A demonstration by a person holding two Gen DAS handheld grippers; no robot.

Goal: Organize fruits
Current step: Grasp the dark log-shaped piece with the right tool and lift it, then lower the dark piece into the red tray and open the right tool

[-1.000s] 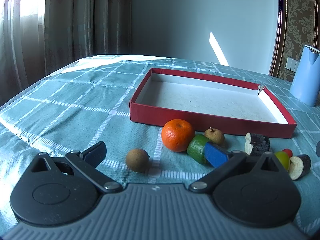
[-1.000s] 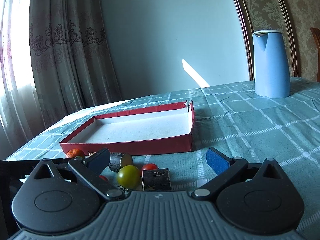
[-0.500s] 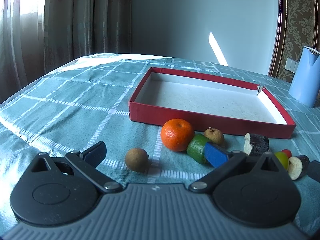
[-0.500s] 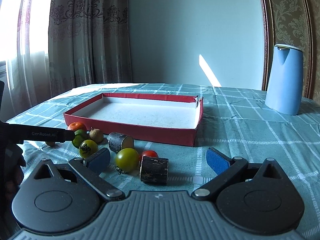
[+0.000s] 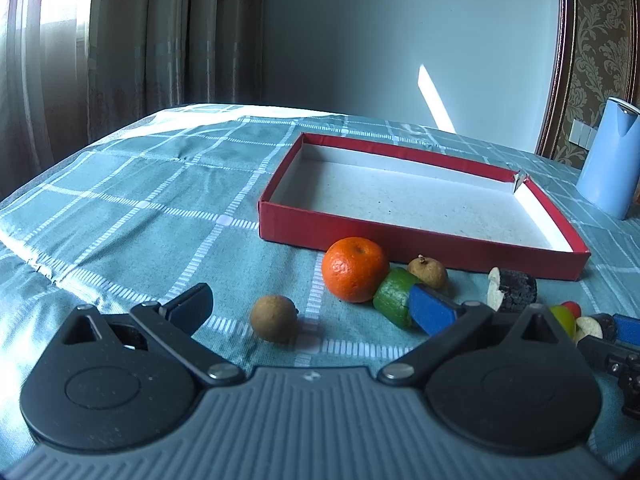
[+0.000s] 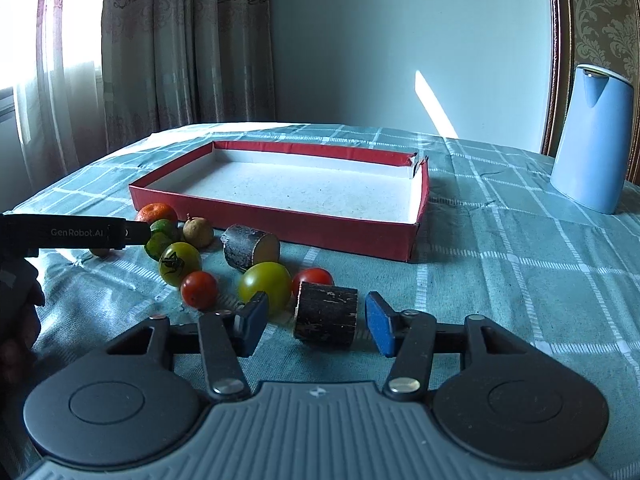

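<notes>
Teal checked cloth was spread under a red tray. The right gripper, its jaws just narrowed, bracketed a dark cut chunk without pressing it. The left gripper was held wide open, a longan between its jaws.

The only readable text is "GenRobot.AI", printed in pale letters on the left tool's black side.

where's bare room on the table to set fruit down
The red tray holds nothing. Bare cloth lies between the tray and the blue jug, and left of the tray in the left wrist view. It is crowded along the tray's near wall, from the mandarin to the dark log piece.
</notes>
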